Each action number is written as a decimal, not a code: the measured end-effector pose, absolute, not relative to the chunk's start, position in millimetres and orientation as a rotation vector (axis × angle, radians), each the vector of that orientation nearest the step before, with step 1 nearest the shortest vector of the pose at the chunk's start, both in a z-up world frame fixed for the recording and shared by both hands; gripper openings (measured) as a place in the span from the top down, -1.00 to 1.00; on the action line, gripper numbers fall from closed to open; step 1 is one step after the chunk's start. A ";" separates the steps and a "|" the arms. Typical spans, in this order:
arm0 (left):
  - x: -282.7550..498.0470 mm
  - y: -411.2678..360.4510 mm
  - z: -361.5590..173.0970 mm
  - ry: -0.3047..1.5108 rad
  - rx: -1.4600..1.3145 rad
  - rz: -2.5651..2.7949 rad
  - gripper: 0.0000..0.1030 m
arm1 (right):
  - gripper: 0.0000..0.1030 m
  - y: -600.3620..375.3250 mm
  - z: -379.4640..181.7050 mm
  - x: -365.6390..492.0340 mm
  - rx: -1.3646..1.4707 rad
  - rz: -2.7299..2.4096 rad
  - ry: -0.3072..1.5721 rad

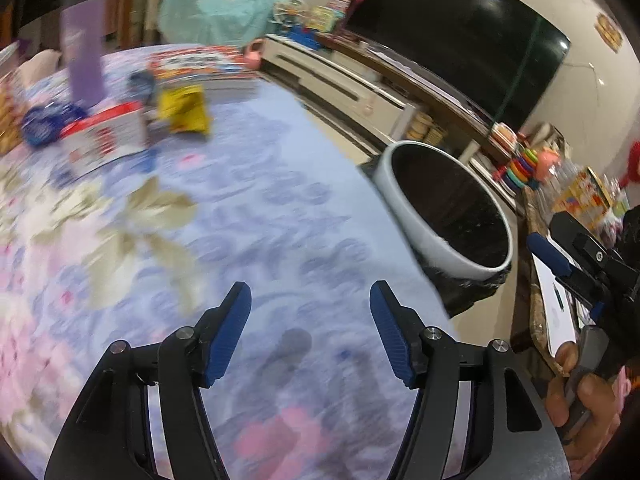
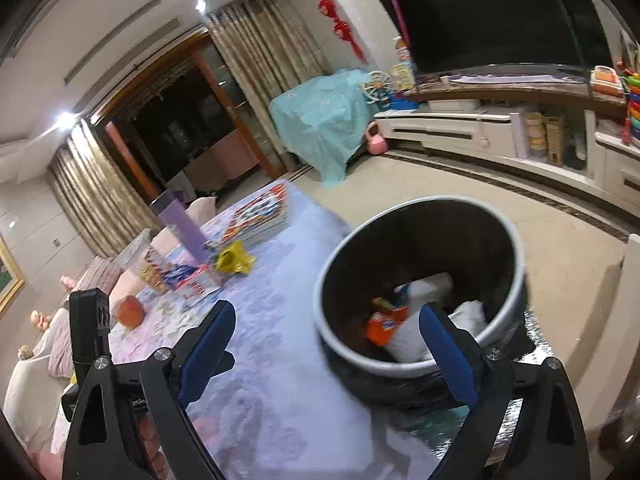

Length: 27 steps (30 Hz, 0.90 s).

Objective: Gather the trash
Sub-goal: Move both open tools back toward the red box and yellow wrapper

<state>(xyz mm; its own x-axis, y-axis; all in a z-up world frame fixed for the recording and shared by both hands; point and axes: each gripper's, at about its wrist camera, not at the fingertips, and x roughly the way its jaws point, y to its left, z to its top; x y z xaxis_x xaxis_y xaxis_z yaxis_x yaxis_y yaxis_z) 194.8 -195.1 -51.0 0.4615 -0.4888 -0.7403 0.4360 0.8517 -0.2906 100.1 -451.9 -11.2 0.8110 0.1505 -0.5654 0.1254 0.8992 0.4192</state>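
**Both tools apart and empty; trash in bin beside counter**

Trash bin (image 2: pixel 420 284): round, white rim, black liner, standing on the floor against the counter (image 2: pixel 288 360) edge. In the right wrist view it fills the centre to 3 o'clock. Inside: an orange wrapper (image 2: pixel 386 326) at the bottom, white crumpled paper (image 2: pixel 424 292) just beside it toward 2 o'clock.

Right tool (image 2: pixel 326 344): jaws wide apart, nothing between the pads. It hangs over the bin's near rim and the counter edge.

Left tool (image 1: pixel 310 328): jaws apart, nothing held, over the floral blue-pink cloth on the counter. From this view the bin sits at 2 o'clock, off the counter edge. View is motion-blurred.

Remaining on counter, at 10–11 o'clock from the left tool: yellow wrapper (image 1: pixel 184 108), red-and-white box (image 1: pixel 108 138) just beside it, blue packet (image 1: pixel 44 124) farther toward 9 o'clock, purple bottle (image 1: pixel 82 56) upright behind the box, stack of printed books (image 1: pixel 200 62) at the far edge.

Outward: TV (image 1: pixel 460 36) on a long cabinet (image 1: pixel 344 84) at 1 o'clock.
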 end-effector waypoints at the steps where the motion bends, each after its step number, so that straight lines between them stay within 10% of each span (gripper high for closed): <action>1: 193.4 -188.2 -51.8 0.929 -0.074 -0.555 -0.22 | -0.83 -445.5 -12.0 101.6 0.459 0.025 0.634; 27: 208.4 -42.5 -69.7 0.906 -0.141 -0.294 -0.26 | -0.84 -320.9 -48.5 160.1 0.378 0.238 0.753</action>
<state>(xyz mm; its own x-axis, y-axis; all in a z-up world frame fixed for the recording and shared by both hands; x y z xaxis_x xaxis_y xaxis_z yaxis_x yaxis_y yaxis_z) 208.4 -42.5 -69.7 0.5801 -0.3098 -0.7533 0.1914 0.9508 -0.2436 160.1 -320.9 -48.5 0.7078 0.3420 -0.6181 -0.0751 0.9065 0.4156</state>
